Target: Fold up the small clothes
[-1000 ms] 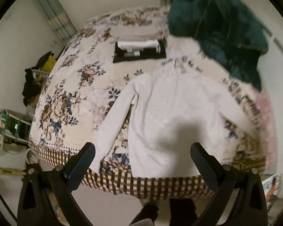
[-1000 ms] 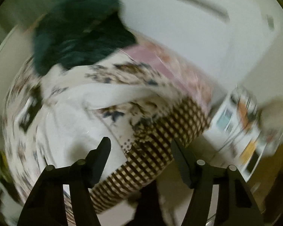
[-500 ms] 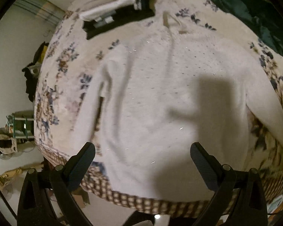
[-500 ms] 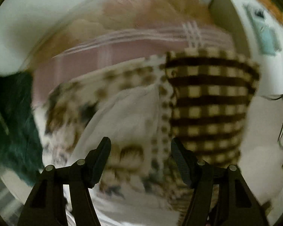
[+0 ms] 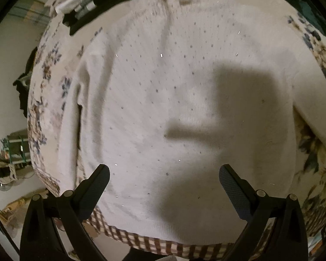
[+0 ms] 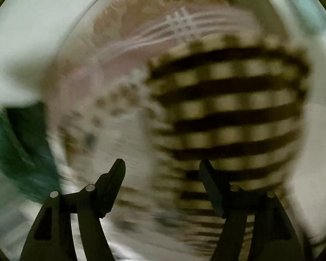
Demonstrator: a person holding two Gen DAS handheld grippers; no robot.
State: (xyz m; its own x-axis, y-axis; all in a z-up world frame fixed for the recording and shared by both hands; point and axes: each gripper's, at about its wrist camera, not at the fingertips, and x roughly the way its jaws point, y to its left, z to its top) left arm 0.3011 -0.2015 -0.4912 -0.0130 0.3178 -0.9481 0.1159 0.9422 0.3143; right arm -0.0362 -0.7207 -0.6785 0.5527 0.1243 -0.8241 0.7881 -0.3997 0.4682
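Sweater flat on bed, unfolded; left gripper and right gripper both wide open, empty — next: grab a sleeve

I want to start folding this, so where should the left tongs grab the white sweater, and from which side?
Grip the white sweater by its left sleeve, coming in from the outer edge. That sleeve lies flat alongside the body with a dark gap between them, so a finger could probably slip under it. The left tongs are open above the hem.
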